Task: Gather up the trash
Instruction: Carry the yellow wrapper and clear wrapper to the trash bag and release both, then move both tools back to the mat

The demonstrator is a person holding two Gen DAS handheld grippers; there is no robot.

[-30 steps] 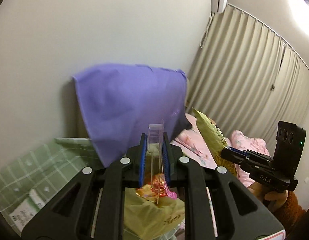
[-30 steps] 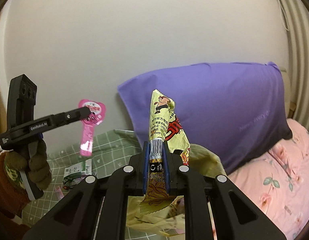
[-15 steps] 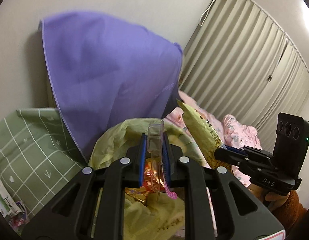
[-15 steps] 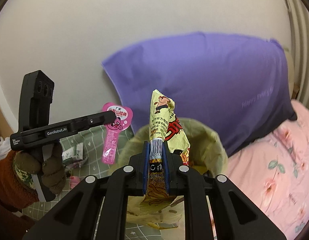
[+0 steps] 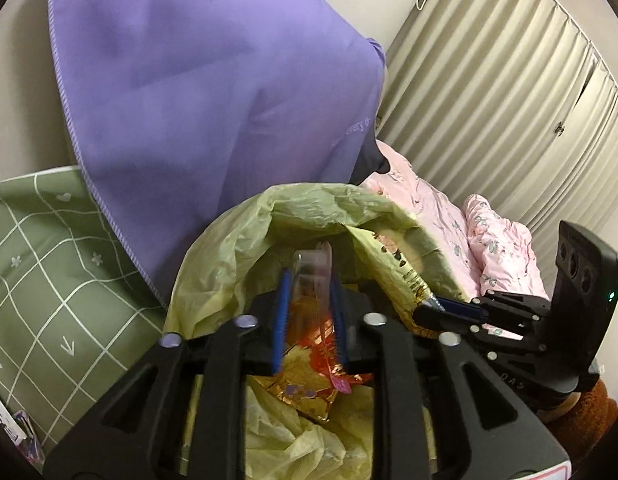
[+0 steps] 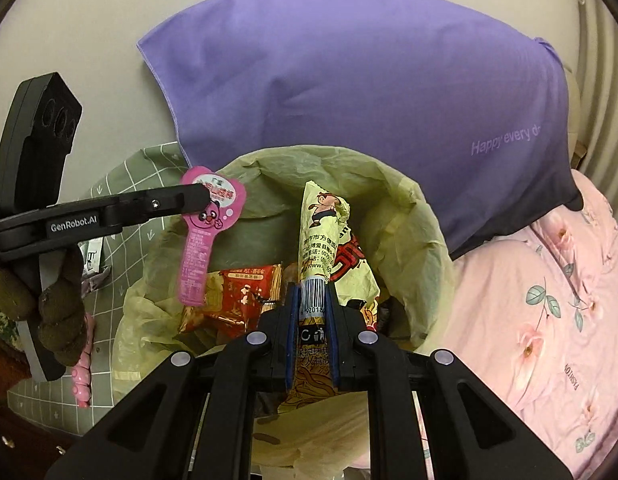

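Tongs of both hands hung over the open mouth of a trash bin lined w/ a yellow-green bag, which stood on the bed between a green grid-pattern sheet and pink floral bedding. Left tongs were clamped on the round head of a pink lollipop-shaped wrapper; its long tail dangled inside the bag's left rim. In the left wrist view the same wrapper's clear end stood up between the blue pads, motion-blurred. Right tongs were closed on a yellow snack packet, gripped near the barcode, its printed top pointing up over the bin's centre. Red snack wrappers lay in the bin below. Purple pillow, lettered "Happy every d…", leaned vs. the wall behind the bin. Pleated curtains hung past the bedding on the right.
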